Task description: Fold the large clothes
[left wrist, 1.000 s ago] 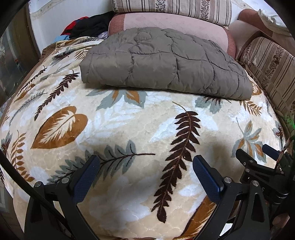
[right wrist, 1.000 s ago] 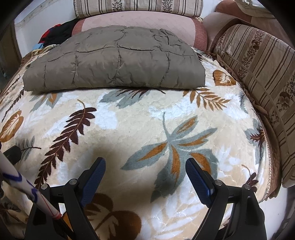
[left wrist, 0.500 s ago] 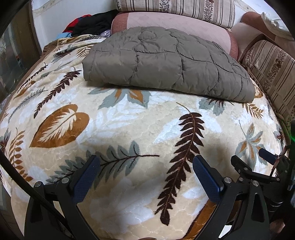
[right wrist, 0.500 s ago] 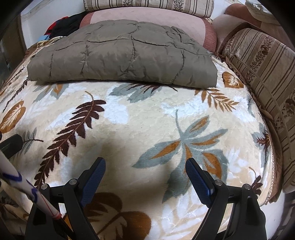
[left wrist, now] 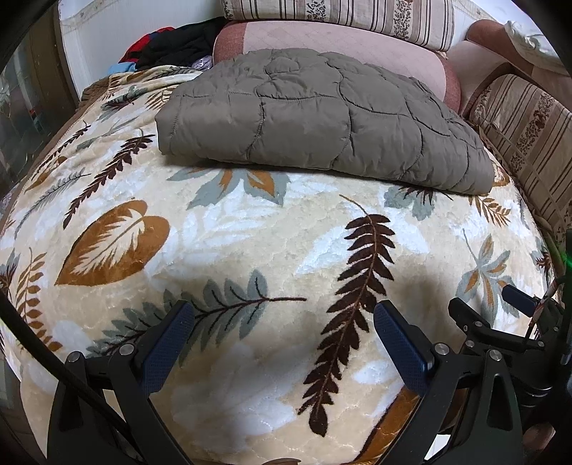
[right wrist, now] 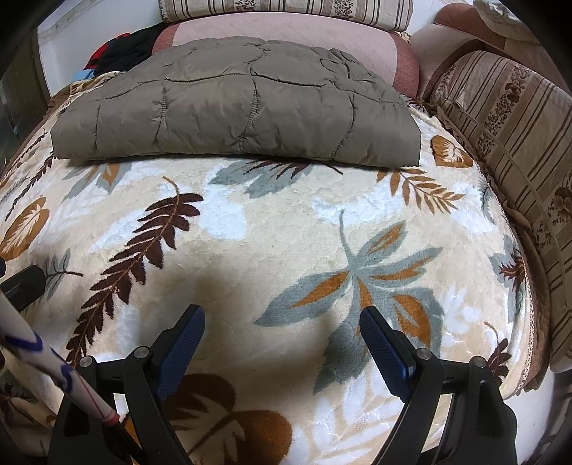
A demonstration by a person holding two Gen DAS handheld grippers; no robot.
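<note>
A grey-brown quilted jacket (left wrist: 321,118) lies folded into a flat rectangle at the far side of the bed; it also shows in the right wrist view (right wrist: 236,107). My left gripper (left wrist: 284,318) is open and empty, low over the leaf-print blanket (left wrist: 250,232), well short of the jacket. My right gripper (right wrist: 282,322) is open and empty, also over the blanket (right wrist: 286,214) near its front. The right gripper's black frame shows at the lower right of the left wrist view (left wrist: 500,322).
A pink cushion (left wrist: 339,39) and a striped bolster (left wrist: 339,10) sit behind the jacket. A striped sofa arm (right wrist: 507,118) runs along the right. A pile of dark and red clothes (left wrist: 168,43) lies at the back left.
Both grippers have moved forward toward the jacket, which now looks larger and nearer. Both stay open and empty.
</note>
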